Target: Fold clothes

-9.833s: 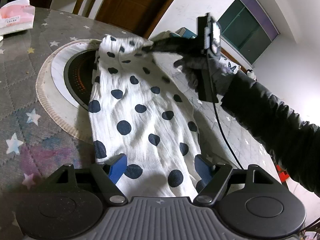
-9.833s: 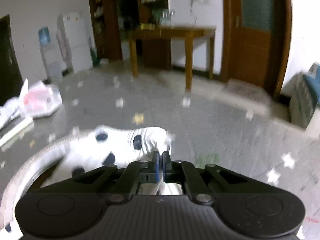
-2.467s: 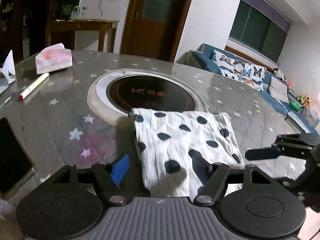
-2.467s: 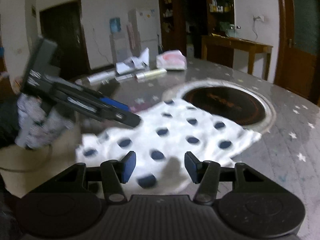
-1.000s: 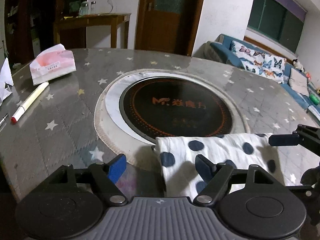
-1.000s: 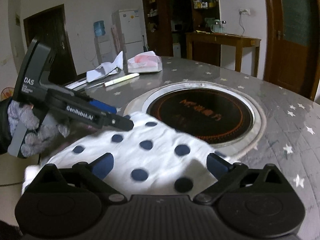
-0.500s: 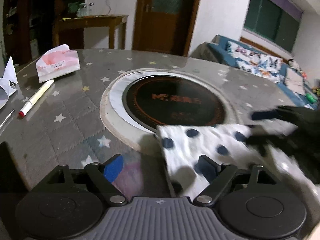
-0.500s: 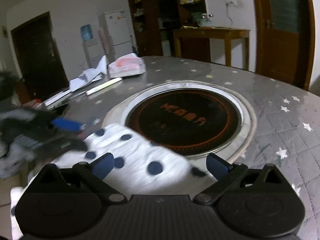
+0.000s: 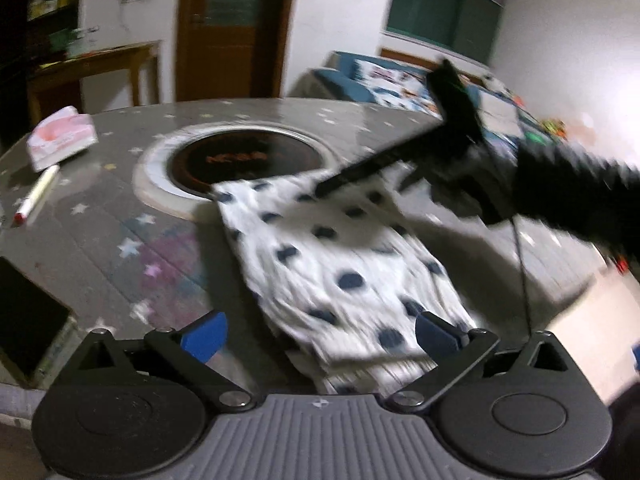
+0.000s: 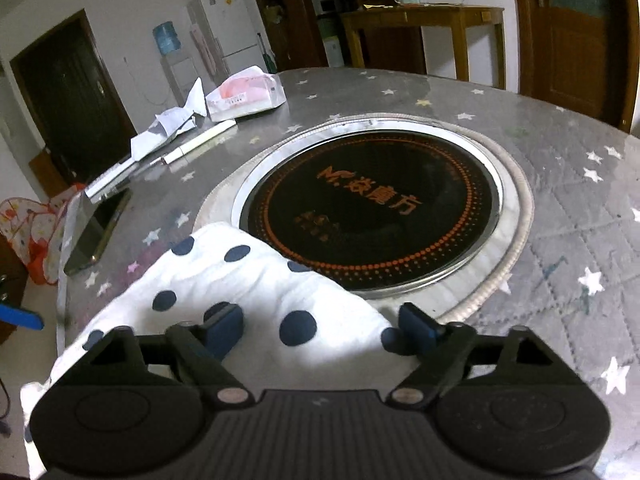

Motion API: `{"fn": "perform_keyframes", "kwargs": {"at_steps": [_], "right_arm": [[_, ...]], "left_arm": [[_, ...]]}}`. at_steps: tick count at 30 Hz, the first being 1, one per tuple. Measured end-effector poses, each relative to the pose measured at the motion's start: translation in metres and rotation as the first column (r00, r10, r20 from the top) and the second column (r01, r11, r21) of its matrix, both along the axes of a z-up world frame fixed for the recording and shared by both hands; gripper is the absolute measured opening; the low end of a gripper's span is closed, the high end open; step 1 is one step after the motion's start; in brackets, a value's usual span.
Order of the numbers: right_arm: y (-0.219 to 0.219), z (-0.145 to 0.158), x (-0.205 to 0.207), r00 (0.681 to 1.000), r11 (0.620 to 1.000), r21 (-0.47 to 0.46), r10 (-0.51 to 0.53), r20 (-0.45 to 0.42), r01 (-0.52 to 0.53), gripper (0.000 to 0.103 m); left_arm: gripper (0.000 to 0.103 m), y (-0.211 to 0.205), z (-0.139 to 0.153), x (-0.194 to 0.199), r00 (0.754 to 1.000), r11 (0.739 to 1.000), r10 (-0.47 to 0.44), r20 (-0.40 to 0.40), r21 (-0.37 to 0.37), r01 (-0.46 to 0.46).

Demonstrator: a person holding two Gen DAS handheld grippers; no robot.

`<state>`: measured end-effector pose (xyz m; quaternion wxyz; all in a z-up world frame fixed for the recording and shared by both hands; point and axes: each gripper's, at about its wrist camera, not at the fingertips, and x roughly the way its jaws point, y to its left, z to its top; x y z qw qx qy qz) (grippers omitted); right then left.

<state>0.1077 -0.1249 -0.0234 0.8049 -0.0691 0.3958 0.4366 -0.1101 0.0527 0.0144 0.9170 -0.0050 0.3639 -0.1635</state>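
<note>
A white cloth with dark blue dots (image 9: 340, 264) lies folded on the grey star-patterned table (image 9: 100, 232), its far corner over the rim of the round black cooktop (image 9: 248, 160). My left gripper (image 9: 318, 334) is open and empty, at the cloth's near edge. My right gripper (image 10: 320, 324) is open, its blue pads either side of the cloth's far edge (image 10: 256, 284). In the left wrist view the right gripper (image 9: 340, 178) reaches in blurred from the right, over the cloth's far corner.
A pink tissue pack (image 9: 60, 142) and a marker pen (image 9: 36, 194) lie at the left. A dark phone (image 10: 98, 230) and loose papers (image 10: 168, 128) lie near the table's left edge. A sofa (image 9: 400, 76) stands behind.
The left gripper has pulled back, so more of the cloth shows. The right gripper has swung in over the cloth's far corner and its jaws have narrowed somewhat.
</note>
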Motion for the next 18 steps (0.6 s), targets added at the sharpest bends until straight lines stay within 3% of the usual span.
{"fn": "perform_keyframes", "kwargs": {"at_steps": [6, 11, 14, 18], "right_arm": [[-0.004, 0.003, -0.001, 0.999, 0.998, -0.052, -0.029, 0.023, 0.030, 0.055], [-0.013, 0.005, -0.006, 0.998, 0.996, -0.064, -0.055, 0.031, 0.057, 0.030], [-0.021, 0.006, -0.012, 0.996, 0.994, -0.070, -0.075, 0.043, 0.078, 0.022], [-0.044, 0.006, -0.025, 0.987, 0.985, -0.084, -0.146, 0.074, 0.152, 0.020]], "left_arm": [[0.103, -0.018, -0.013, -0.012, 0.997, 0.992, -0.077, 0.001, 0.105, 0.076], [0.103, -0.018, -0.022, -0.012, 0.999, 0.987, -0.050, 0.006, 0.156, 0.049], [0.103, -0.015, -0.025, -0.009, 1.000, 0.986, -0.026, 0.006, 0.162, 0.025], [0.103, -0.012, -0.029, 0.002, 1.000, 0.983, 0.013, 0.002, 0.183, -0.013]]}}
